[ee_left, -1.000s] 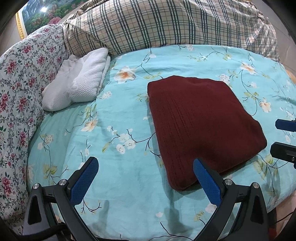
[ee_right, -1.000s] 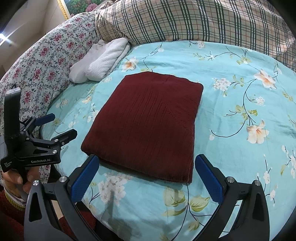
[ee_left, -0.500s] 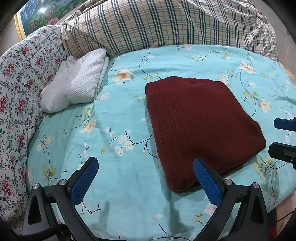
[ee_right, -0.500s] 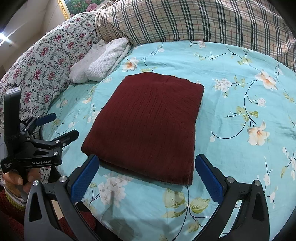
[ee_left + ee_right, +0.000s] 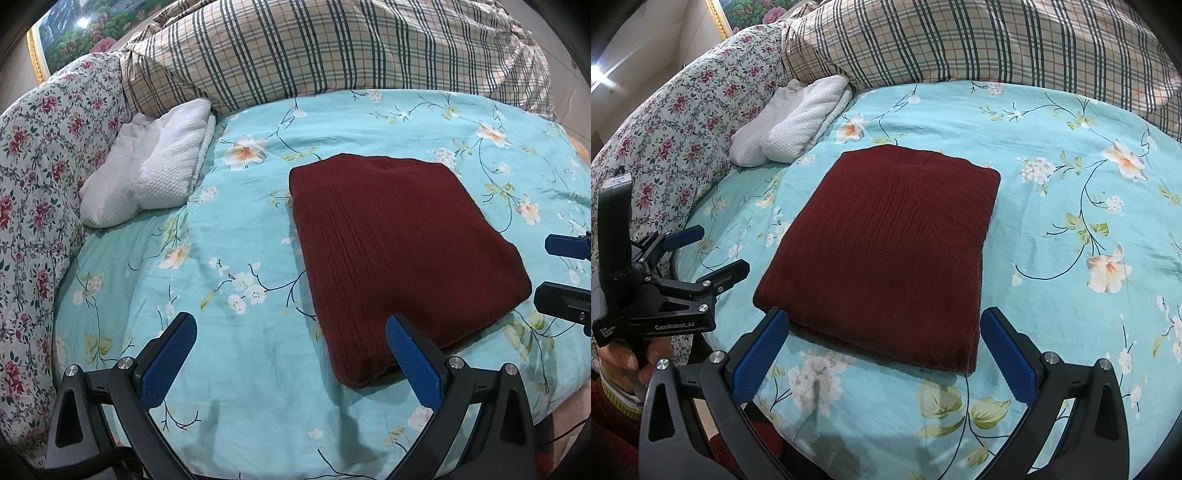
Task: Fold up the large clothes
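A dark red knit garment [image 5: 399,258] [image 5: 890,251] lies folded into a flat rectangle on the turquoise flowered sheet [image 5: 236,266]. My left gripper [image 5: 291,350] is open and empty above the sheet, its right finger beside the garment's near left corner. My right gripper [image 5: 882,343] is open and empty too, straddling the garment's near edge without touching it. In the right wrist view the left gripper [image 5: 709,254] shows at the left, held in a hand [image 5: 620,362]. The right gripper's fingertips [image 5: 565,247] show at the right edge of the left wrist view.
A folded white towel [image 5: 155,170] [image 5: 798,125] lies at the back left. A flowered quilt [image 5: 33,206] lines the left side and a plaid pillow [image 5: 325,55] the back. The bed's front edge [image 5: 849,443] drops off right under the grippers.
Both views shifted only slightly; the garment lies unchanged and both grippers stay open.
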`<action>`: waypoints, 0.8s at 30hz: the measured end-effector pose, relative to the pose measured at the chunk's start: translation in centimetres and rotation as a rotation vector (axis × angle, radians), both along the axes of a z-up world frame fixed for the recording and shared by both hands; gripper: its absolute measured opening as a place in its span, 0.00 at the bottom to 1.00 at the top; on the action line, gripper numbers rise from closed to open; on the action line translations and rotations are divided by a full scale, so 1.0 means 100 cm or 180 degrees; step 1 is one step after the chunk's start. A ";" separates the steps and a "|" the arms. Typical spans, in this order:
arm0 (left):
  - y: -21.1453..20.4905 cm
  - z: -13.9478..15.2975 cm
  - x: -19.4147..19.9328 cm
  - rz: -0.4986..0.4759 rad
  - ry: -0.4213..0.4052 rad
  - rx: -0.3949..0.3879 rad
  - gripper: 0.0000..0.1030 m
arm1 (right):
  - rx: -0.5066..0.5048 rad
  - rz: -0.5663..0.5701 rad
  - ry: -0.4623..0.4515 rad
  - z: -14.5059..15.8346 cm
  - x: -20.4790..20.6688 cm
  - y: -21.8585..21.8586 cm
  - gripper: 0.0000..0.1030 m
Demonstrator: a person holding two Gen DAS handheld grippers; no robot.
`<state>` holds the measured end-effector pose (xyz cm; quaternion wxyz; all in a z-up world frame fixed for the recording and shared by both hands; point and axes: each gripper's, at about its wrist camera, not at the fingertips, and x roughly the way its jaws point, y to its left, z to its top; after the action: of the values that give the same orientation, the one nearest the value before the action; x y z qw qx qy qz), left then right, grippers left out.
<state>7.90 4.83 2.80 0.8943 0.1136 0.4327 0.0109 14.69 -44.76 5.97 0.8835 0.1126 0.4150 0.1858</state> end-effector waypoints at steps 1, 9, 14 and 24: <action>0.000 0.000 0.000 -0.0003 0.0000 0.0000 0.99 | 0.0001 0.0002 -0.0004 0.000 0.001 0.000 1.00; -0.001 0.001 0.002 -0.0003 -0.0002 -0.0003 0.99 | 0.0003 0.0009 -0.0004 0.001 0.001 0.000 1.00; -0.001 0.002 0.002 0.0003 0.0001 -0.0006 0.99 | 0.0002 0.0005 -0.0004 0.001 0.001 0.000 1.00; 0.001 0.001 0.003 0.0009 -0.0020 0.0003 0.99 | 0.0004 0.0009 -0.0015 0.004 0.004 0.002 1.00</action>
<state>8.16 4.90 2.92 0.8956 0.1133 0.4301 0.0126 15.07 -44.61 6.36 0.8842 0.1122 0.4129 0.1875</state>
